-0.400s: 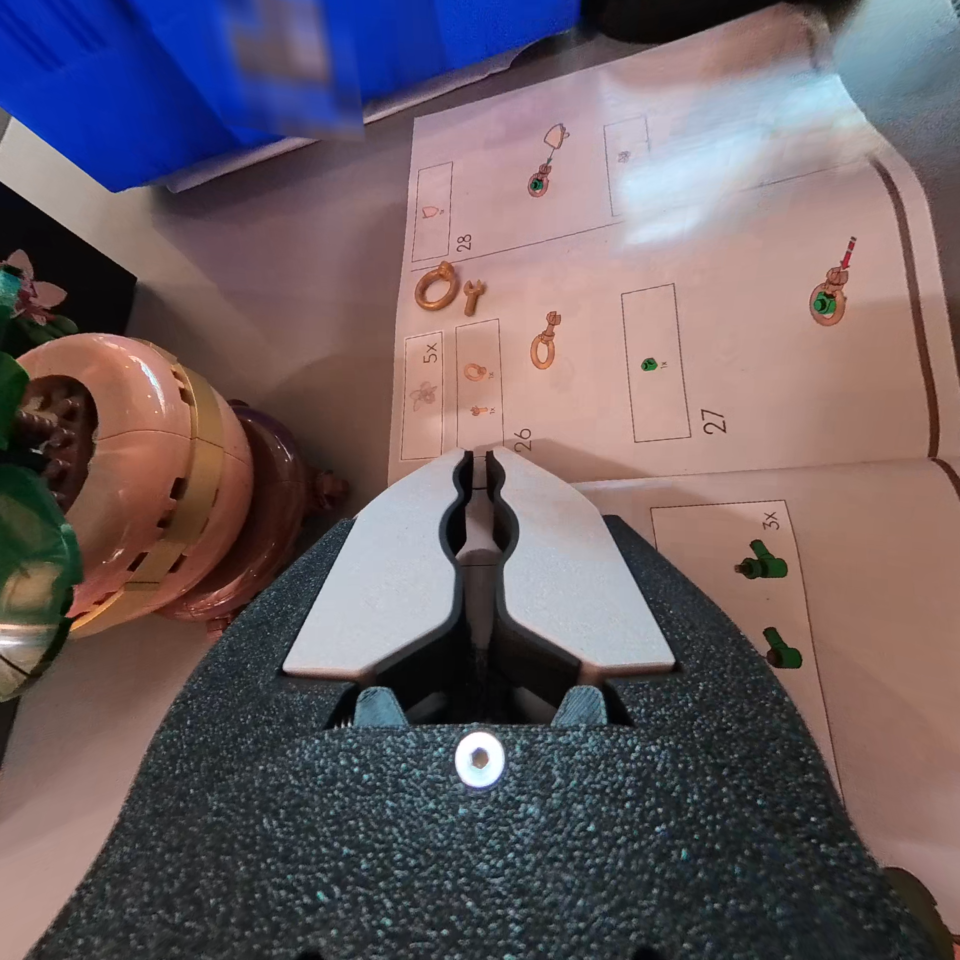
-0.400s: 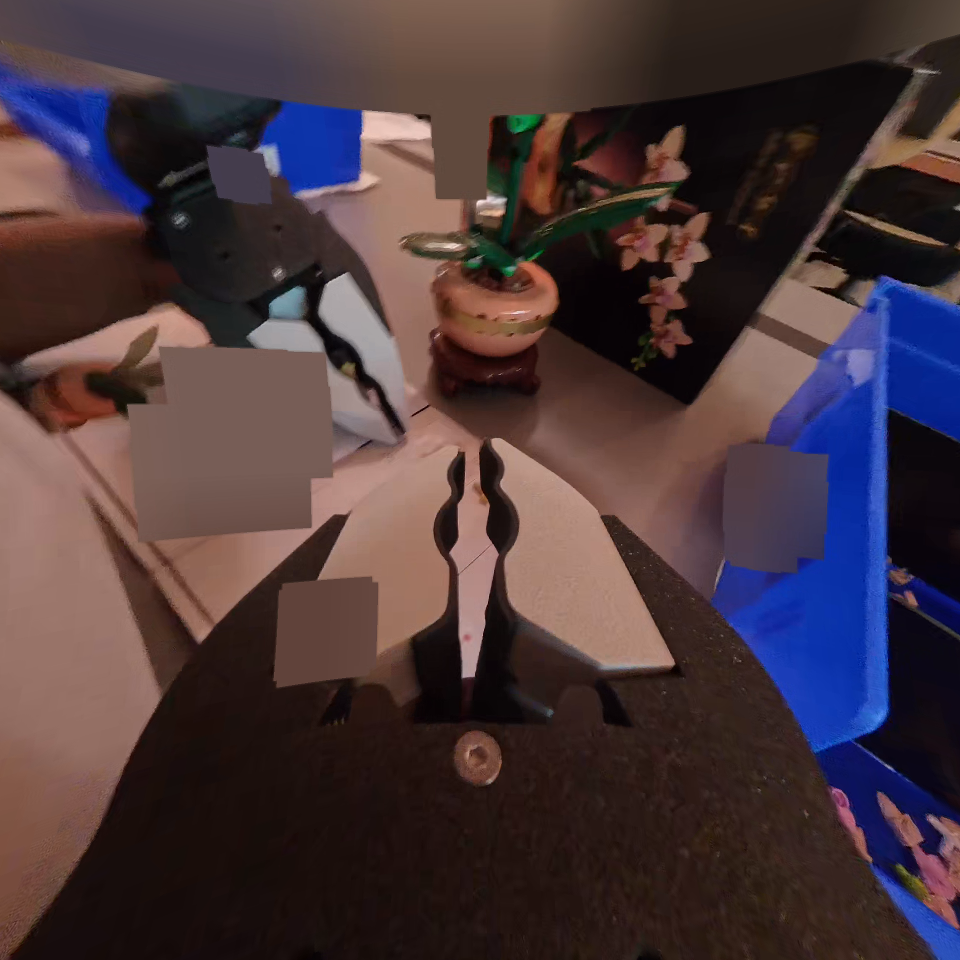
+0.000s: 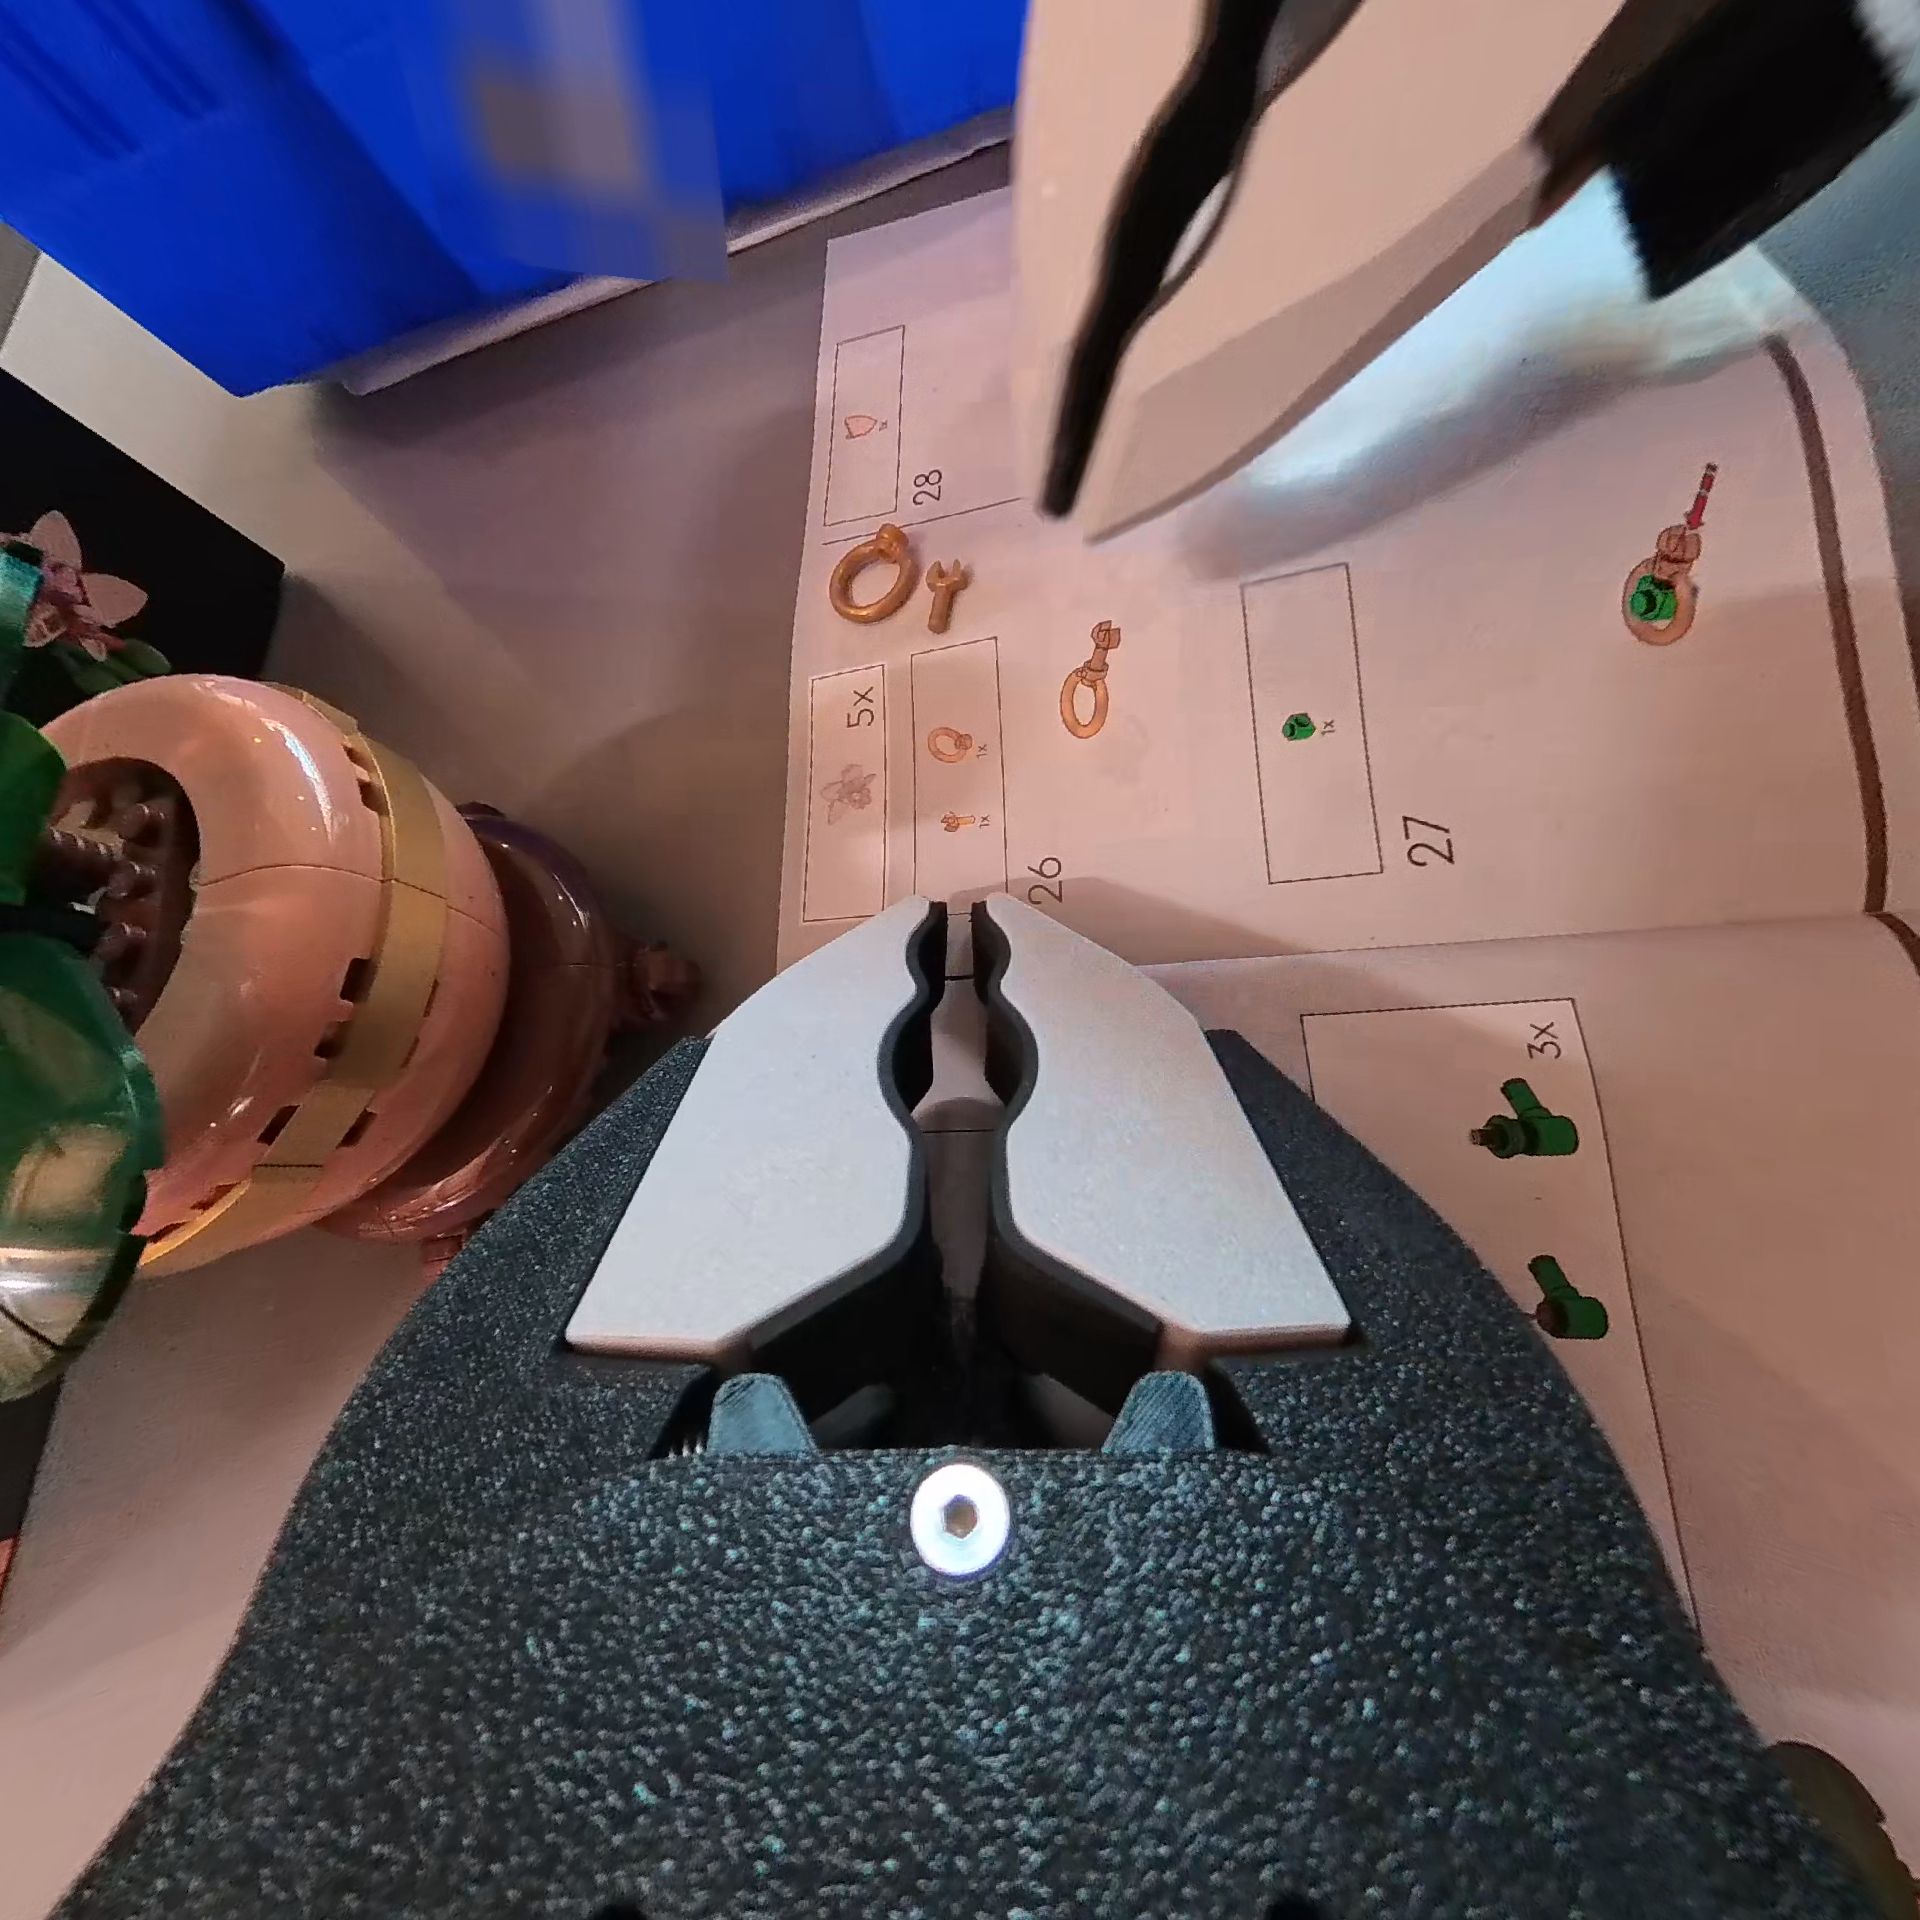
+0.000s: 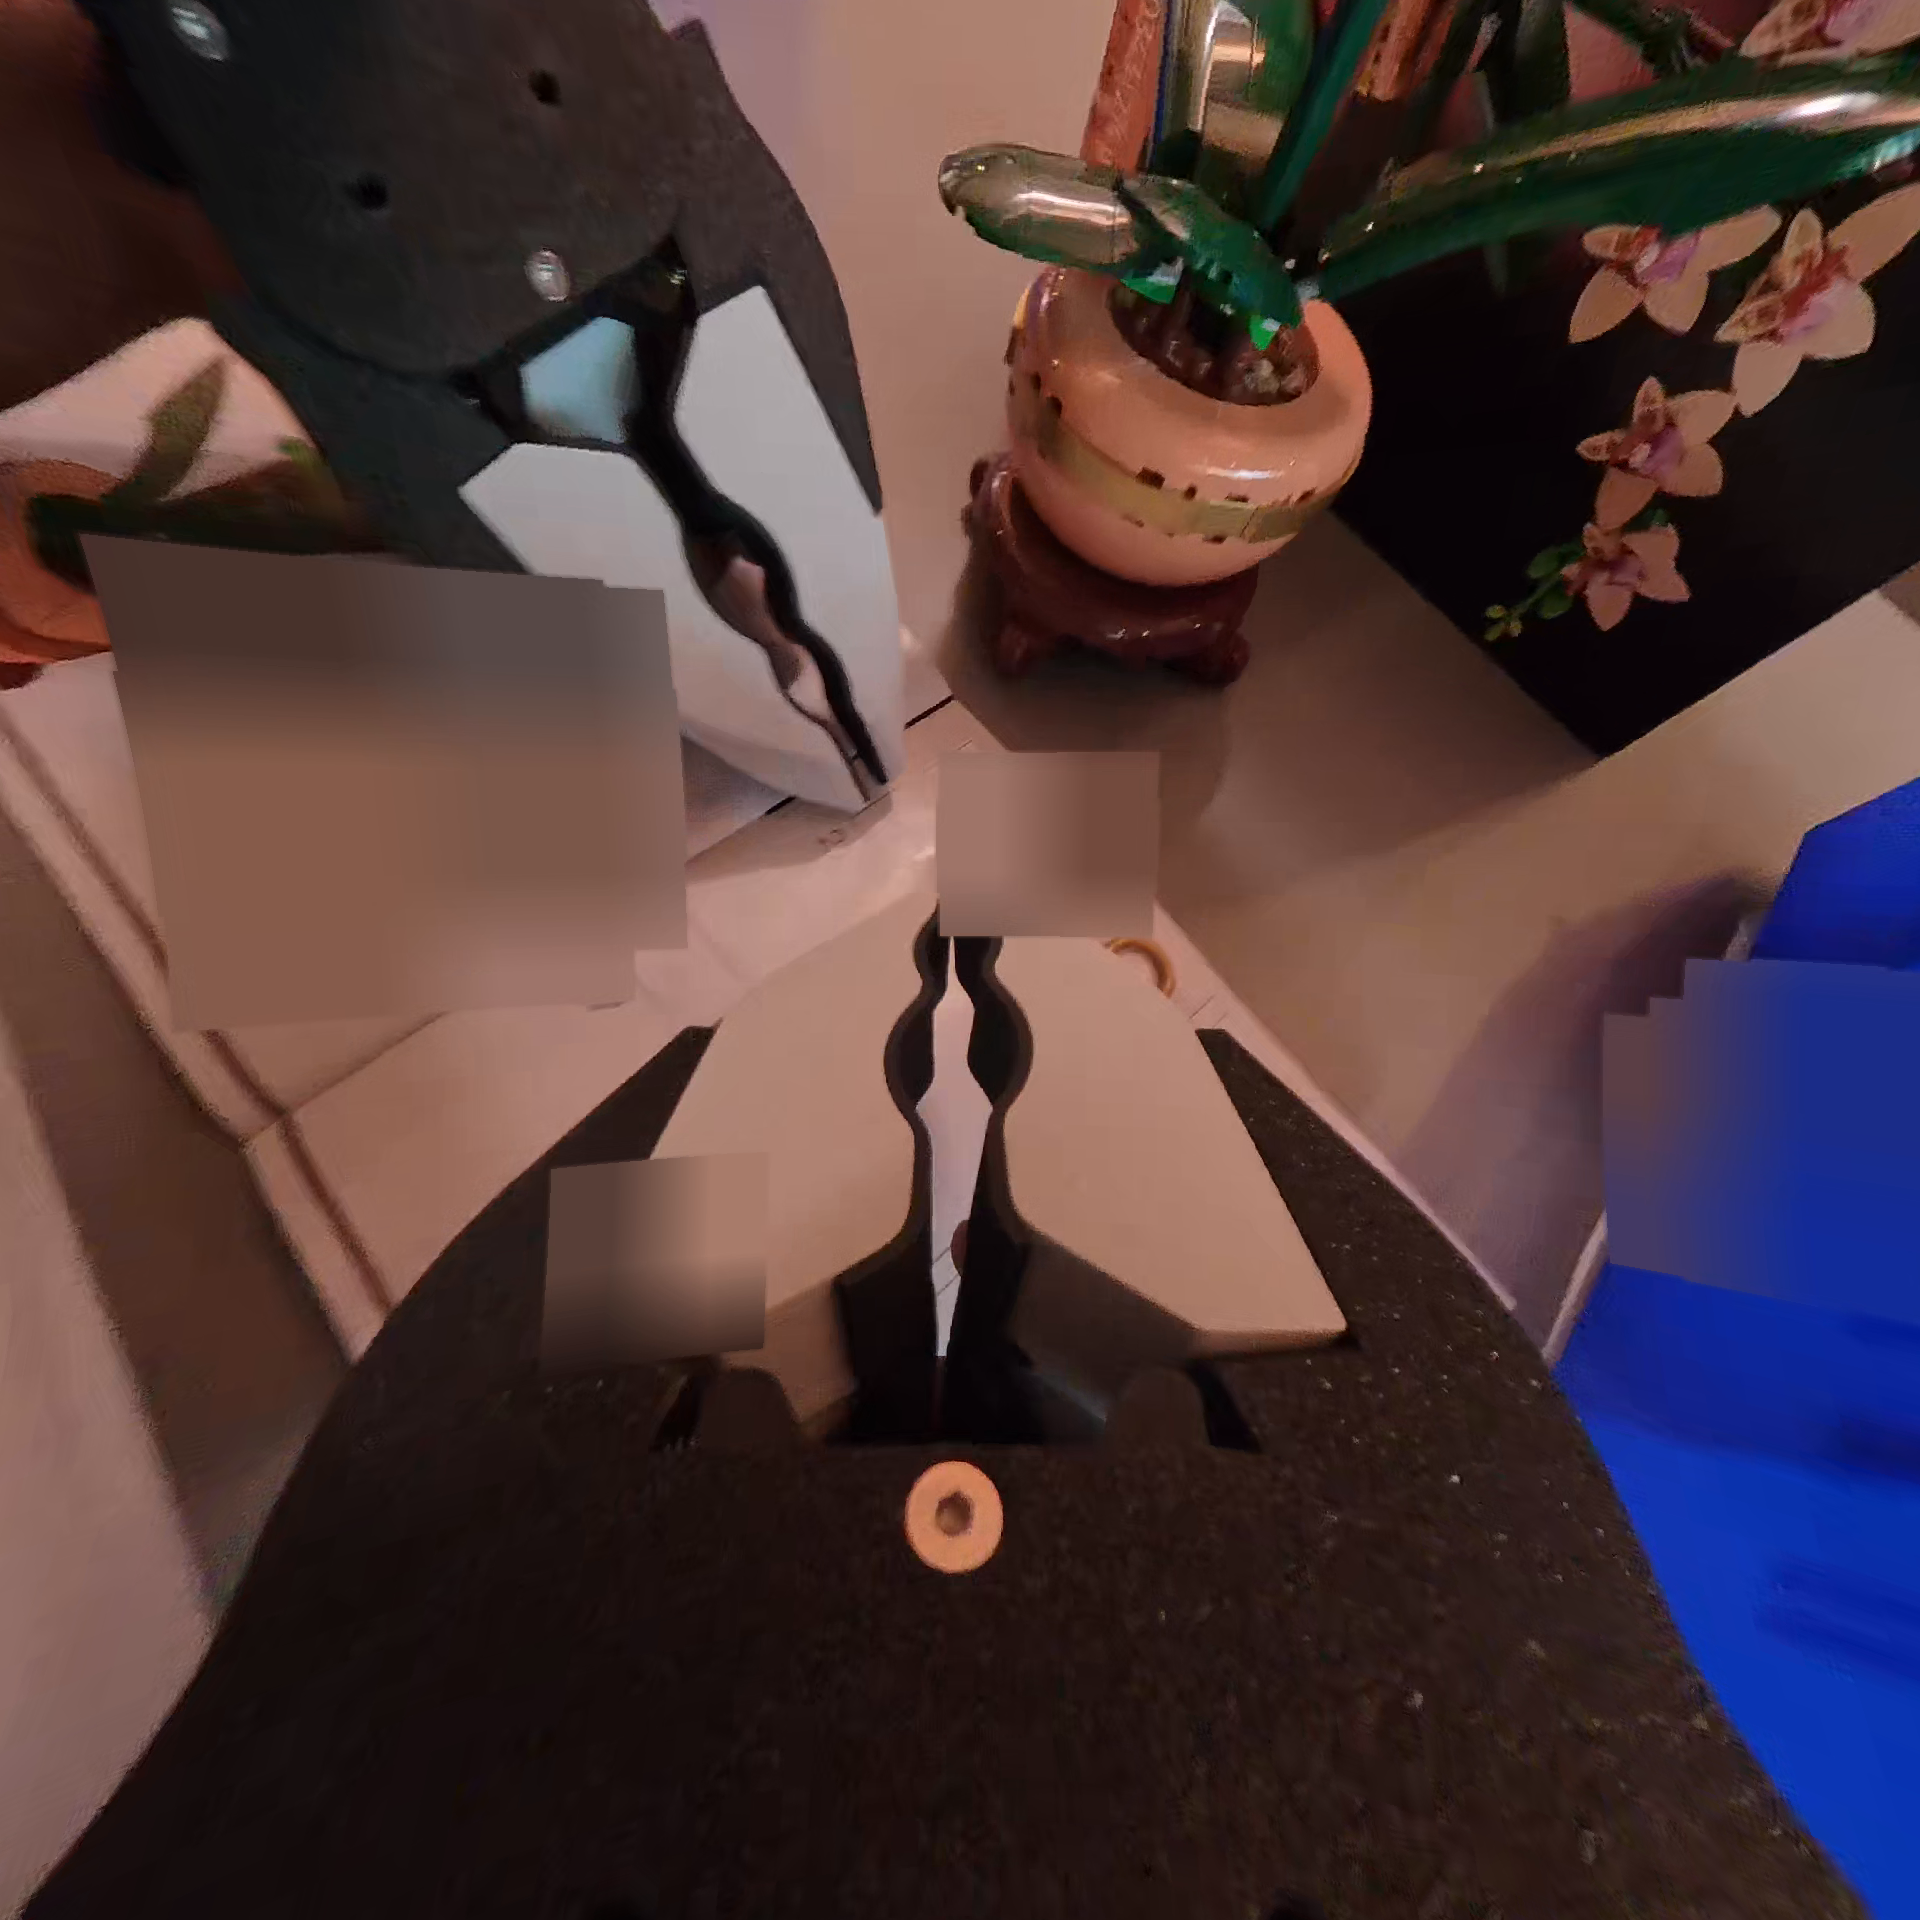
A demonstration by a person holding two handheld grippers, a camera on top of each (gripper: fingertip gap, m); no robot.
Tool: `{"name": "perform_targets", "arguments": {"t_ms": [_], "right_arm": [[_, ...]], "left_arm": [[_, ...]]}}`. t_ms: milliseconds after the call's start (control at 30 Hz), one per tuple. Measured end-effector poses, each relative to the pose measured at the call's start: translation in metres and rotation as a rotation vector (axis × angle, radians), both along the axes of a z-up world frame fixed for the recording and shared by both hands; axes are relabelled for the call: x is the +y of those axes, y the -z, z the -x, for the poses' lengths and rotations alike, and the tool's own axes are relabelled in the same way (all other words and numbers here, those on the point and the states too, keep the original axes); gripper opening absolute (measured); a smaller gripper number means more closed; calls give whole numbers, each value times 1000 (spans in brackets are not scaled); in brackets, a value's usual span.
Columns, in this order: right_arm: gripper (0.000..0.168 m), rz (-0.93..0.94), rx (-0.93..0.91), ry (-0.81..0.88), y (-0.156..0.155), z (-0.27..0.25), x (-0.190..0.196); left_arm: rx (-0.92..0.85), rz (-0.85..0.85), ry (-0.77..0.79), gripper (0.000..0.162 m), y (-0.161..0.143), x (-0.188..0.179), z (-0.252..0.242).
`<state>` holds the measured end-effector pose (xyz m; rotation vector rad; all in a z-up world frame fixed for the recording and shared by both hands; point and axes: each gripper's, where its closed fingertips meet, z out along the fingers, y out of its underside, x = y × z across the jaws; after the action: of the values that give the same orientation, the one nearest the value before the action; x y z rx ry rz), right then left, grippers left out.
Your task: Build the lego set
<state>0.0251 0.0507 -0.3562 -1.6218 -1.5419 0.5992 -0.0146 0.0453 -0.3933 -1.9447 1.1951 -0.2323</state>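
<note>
A gold ring piece and a small gold stud piece lie side by side on the open instruction booklet, near its left edge. My left gripper is shut and empty, low over the booklet just short of those pieces. My right gripper is shut and empty; in the left wrist view its tips hang just above and right of the gold pieces. The ring's edge peeks past the right finger. The left gripper faces it across the page.
The built pink pot with gold band, brown stand and green leaves stands left of the booklet, also in the right wrist view. A blue bin borders the booklet. A dark box with orchid pictures stands behind the pot.
My right gripper has moved in over the booklet and now shows in the left wrist view near the gold pieces. The left gripper and the pieces have not moved.
</note>
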Motion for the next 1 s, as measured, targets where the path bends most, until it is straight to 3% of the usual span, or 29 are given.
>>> {"name": "perform_targets", "arguments": {"t_ms": [33, 267, 1000], "right_arm": [[1, -29, -25, 9, 2, 5, 5], [1, -204, -202, 36, 32, 19, 23], [0, -262, -154, 37, 37, 24, 24]], "left_arm": [[0, -1, 0, 4, 0, 0, 0], [8, -13, 2, 4, 0, 0, 0], [15, -22, 2, 4, 0, 0, -1]]}}
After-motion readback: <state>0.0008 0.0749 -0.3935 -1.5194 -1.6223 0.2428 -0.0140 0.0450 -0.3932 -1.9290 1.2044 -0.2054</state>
